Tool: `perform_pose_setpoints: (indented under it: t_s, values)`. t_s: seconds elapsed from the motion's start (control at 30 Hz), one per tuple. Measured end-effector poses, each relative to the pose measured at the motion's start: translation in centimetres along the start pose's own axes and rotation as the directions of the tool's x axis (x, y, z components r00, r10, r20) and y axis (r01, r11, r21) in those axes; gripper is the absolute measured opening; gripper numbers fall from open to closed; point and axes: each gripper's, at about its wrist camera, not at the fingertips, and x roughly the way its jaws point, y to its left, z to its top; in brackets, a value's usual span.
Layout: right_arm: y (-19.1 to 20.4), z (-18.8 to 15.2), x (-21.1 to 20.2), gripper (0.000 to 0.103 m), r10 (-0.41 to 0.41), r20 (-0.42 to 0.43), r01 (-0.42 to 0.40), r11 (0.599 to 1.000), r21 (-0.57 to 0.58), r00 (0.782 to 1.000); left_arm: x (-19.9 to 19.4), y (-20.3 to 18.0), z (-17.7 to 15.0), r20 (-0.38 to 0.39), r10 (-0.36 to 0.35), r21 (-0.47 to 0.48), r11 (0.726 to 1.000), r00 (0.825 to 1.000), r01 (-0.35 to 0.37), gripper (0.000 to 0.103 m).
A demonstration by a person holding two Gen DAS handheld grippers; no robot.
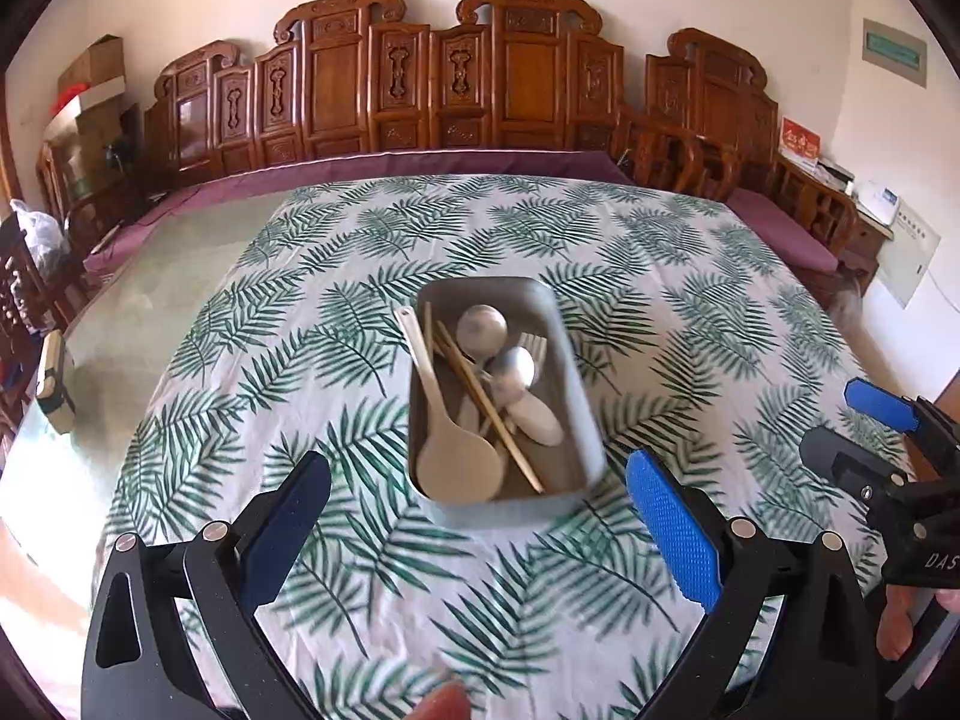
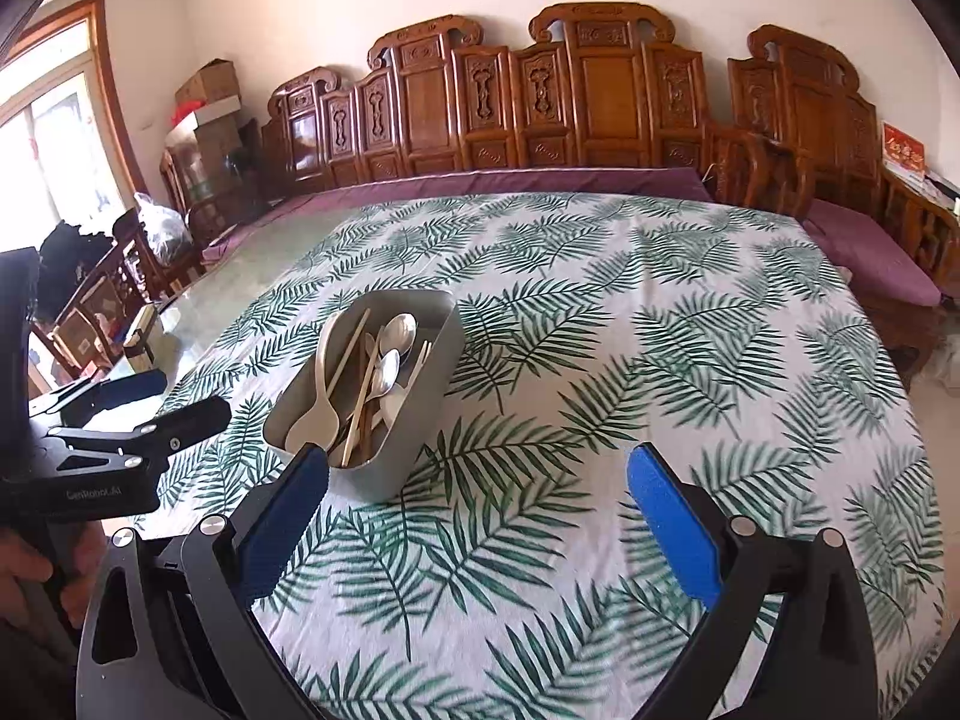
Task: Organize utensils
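A grey rectangular bin (image 1: 573, 360) stands on the leaf-print tablecloth. It holds a beige rice paddle (image 1: 456, 456), wooden chopsticks (image 1: 486, 402), two metal spoons (image 1: 482, 330), a fork (image 1: 531, 345) and a white spoon (image 1: 540, 420). My left gripper (image 1: 477, 480) is open and empty, just short of the bin's near end. The bin also shows in the right wrist view (image 2: 420, 414), left of centre. My right gripper (image 2: 477, 480) is open and empty, with its left finger (image 2: 282, 516) in front of the bin's near corner. It also shows in the left wrist view (image 1: 864, 426).
The tablecloth (image 2: 630, 360) covers a large table. A carved wooden bench (image 1: 444, 78) with purple cushions runs along the far side. Chairs and boxes (image 2: 204, 102) stand at the left. The left gripper's body (image 2: 108, 450) sits low at the left.
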Motion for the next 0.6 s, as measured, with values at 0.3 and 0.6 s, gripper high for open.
perform_pose_setpoints:
  t_s: [0.3,0.6]
  values:
    - [-1.3,-1.3,-4.1,0.1,-0.041,0.026,0.04,0.999,0.033,0.999,-3.0,-2.2,-0.5,0.019,-0.005,0.03,1.0,1.0,0.005,0.095]
    - [-1.6,-0.6,-8.3,0.1,-0.088,0.099,0.084,0.995,0.044,0.991,-6.8,-4.0,0.6,0.085,-0.014,0.045,0.999,0.996,0.01,0.095]
